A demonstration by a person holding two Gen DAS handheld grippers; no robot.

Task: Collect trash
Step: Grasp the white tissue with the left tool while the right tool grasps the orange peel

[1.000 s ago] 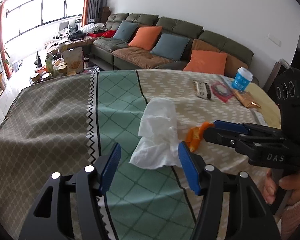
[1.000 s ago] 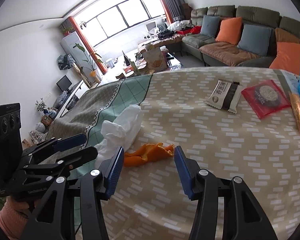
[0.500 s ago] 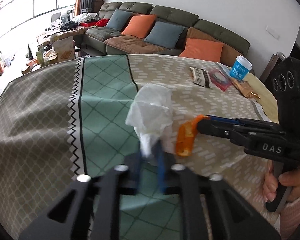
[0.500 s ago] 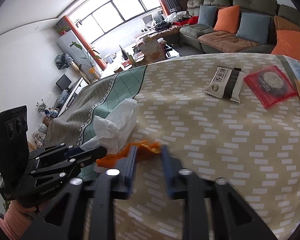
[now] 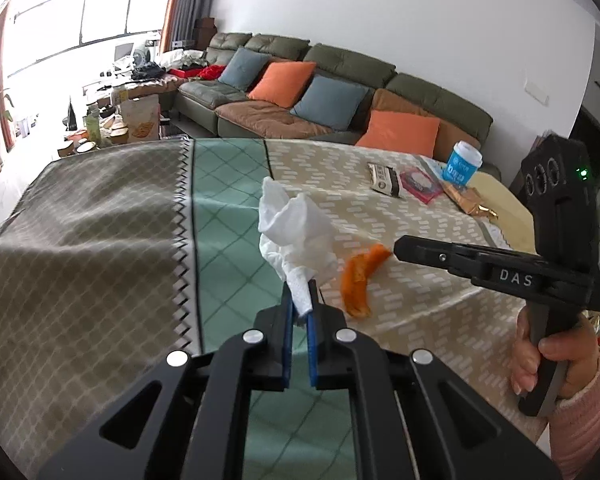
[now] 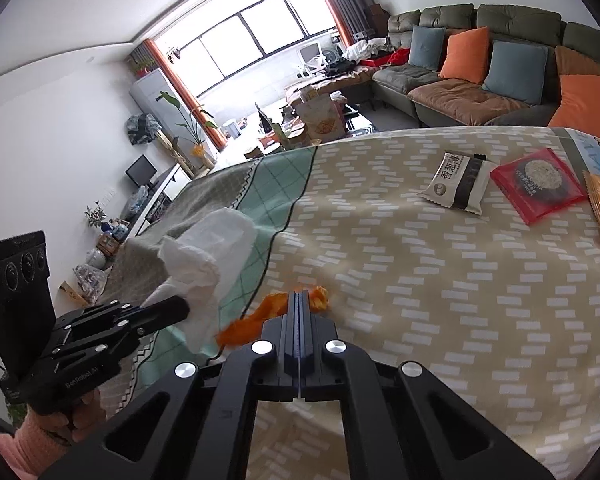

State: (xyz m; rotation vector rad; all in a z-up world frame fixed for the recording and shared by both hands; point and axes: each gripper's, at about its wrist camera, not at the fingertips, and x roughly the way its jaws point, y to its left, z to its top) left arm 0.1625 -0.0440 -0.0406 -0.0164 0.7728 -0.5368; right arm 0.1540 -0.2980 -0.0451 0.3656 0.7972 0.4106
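Both grippers loaded, clear of the surface (image 5: 400,208).
Left wrist: left gripper (image 5: 299,312) clamps the crumpled white tissue (image 5: 296,236), which stands up ahead of the tips. Right wrist: right gripper (image 6: 299,300) pinches the orange peel strip (image 6: 256,316), long axis trailing left toward the tissue.
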